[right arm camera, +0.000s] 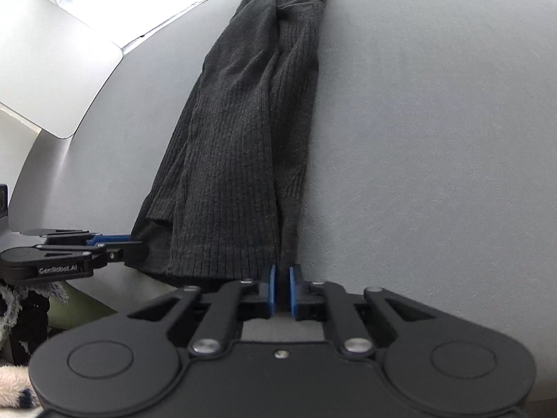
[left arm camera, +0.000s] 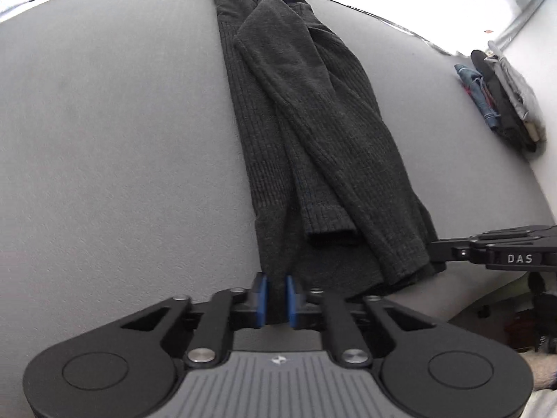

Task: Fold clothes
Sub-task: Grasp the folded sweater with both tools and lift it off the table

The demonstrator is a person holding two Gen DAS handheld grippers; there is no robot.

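A dark ribbed sweater (left arm camera: 313, 132) runs lengthwise away from both grippers, left (left arm camera: 276, 299) and right (right arm camera: 282, 289), each nearly closed on a near hem corner.

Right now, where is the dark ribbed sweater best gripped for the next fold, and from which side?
Judging from its pose, at the near hem corners. The sweater lies in a long narrow strip running away over the grey surface, sleeves folded in. The left gripper and right gripper each come in from the near edge, jaws narrowed around the hem.
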